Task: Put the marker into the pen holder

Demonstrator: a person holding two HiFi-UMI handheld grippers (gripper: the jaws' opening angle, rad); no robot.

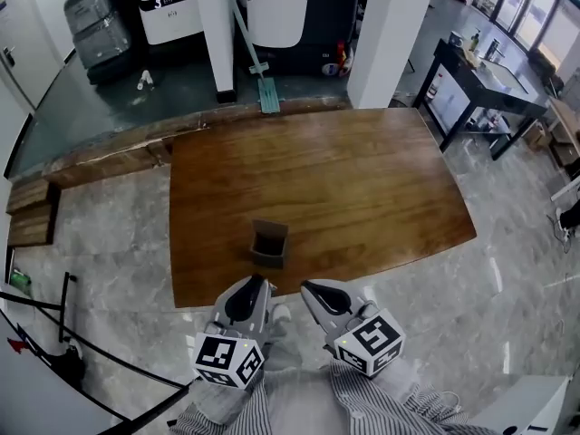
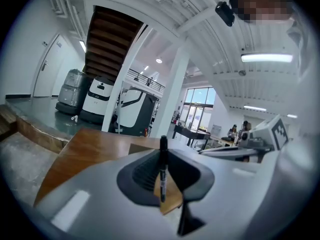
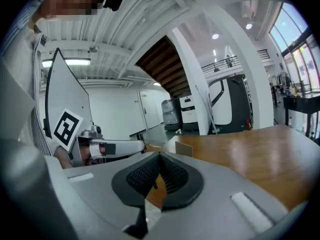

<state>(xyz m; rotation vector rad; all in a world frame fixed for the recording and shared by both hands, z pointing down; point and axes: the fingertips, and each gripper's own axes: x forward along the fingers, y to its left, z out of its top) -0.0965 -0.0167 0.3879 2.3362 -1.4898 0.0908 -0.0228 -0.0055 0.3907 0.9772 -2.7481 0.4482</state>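
A black marker (image 2: 163, 170) stands upright between the pads of my left gripper (image 2: 163, 156), which is shut on it. In the head view the left gripper (image 1: 263, 283) hovers at the near table edge, just short of the brown cardboard pen holder (image 1: 270, 243). The holder's open top shows beyond the left jaws (image 2: 142, 148) and also beyond the right jaws (image 3: 183, 149). My right gripper (image 1: 307, 288) is beside the left one, slightly right of the holder. Its jaws (image 3: 160, 156) meet at the tips with nothing between them.
The holder stands near the front edge of a brown wooden table (image 1: 362, 179). Marble floor surrounds it. White pillars (image 1: 216, 25) and parked machines (image 1: 168, 3) stand beyond the far edge, and a dark side table (image 1: 480, 84) is at the right.
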